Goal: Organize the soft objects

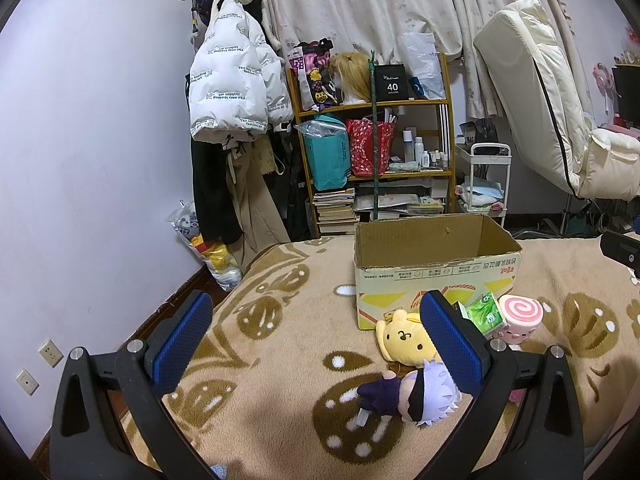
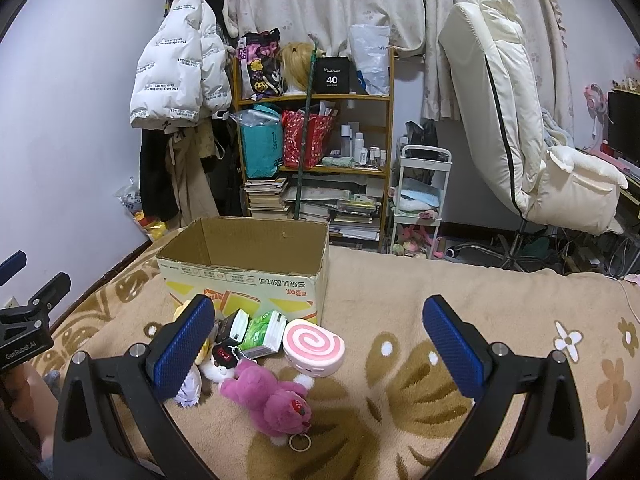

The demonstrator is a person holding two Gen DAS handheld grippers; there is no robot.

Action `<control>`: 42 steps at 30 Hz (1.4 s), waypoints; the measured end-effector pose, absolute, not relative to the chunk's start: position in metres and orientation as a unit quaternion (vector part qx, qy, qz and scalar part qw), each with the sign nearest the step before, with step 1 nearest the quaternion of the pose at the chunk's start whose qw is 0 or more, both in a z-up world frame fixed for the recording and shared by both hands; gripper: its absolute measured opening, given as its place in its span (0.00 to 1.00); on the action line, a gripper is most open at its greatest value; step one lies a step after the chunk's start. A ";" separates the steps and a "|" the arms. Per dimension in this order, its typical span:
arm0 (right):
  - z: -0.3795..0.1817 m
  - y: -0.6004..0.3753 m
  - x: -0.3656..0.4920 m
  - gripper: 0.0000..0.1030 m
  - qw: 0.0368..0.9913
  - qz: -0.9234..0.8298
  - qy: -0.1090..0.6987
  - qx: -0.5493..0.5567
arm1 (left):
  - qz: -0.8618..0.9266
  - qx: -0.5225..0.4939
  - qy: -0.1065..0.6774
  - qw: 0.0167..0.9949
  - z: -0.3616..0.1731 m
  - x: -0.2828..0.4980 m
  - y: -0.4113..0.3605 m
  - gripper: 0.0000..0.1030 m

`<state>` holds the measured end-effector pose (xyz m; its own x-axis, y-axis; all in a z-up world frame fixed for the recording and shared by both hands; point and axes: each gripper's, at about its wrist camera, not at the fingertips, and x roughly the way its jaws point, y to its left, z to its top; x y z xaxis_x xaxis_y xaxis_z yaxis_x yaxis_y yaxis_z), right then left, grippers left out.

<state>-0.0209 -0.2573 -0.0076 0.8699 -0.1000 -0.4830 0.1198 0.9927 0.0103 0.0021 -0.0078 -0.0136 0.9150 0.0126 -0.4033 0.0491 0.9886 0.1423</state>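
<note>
Left wrist view: the left gripper (image 1: 316,344) is spread wide, empty, above the blanket (image 1: 280,360). A white-haired doll (image 1: 404,394) lies lengthwise left-right, head rightward, before the cardboard box (image 1: 432,280).

Right wrist view: the right gripper (image 2: 320,348) is released; the pink plush bear (image 2: 272,398) lies diagonally by the box (image 2: 248,276).

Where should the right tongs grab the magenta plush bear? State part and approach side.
Grip the magenta plush bear across its torso, coming from above. It lies flat on the blanket, with soft bulk there; the key ring at its lower end is thin. The right tongs are open.
</note>
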 end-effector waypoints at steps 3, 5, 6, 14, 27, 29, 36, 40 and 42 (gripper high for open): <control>-0.008 -0.257 -0.021 1.00 0.967 -0.057 0.248 0.020 | -0.010 0.078 0.206 0.975 -0.015 0.002 -0.006 0.99; -0.008 -0.257 -0.021 1.00 0.967 -0.057 0.248 0.020 | -0.010 0.077 0.206 0.975 -0.015 0.003 -0.006 0.99; -0.007 -0.257 -0.021 1.00 0.967 -0.057 0.249 0.020 | -0.010 0.077 0.206 0.975 -0.016 0.003 -0.006 0.99; -0.012 -0.254 -0.020 1.00 0.965 -0.055 0.256 0.021 | -0.009 0.078 0.207 0.975 -0.015 0.003 -0.006 0.99; -0.012 -0.255 -0.020 1.00 0.964 -0.055 0.258 0.020 | -0.013 0.105 0.208 0.972 -0.017 0.001 -0.013 0.99; -0.012 -0.255 -0.019 1.00 0.964 -0.055 0.258 0.021 | -0.016 0.106 0.210 0.972 -0.016 0.001 -0.013 0.99; -0.012 -0.254 -0.020 1.00 0.964 -0.055 0.259 0.021 | -0.014 0.107 0.212 0.971 -0.014 0.003 -0.012 0.99; -0.012 -0.254 -0.019 1.00 0.964 -0.055 0.258 0.021 | -0.014 0.107 0.212 0.971 -0.014 0.003 -0.012 0.99; -0.012 -0.255 -0.019 1.00 0.964 -0.055 0.259 0.021 | -0.014 0.107 0.212 0.971 -0.014 0.003 -0.012 0.99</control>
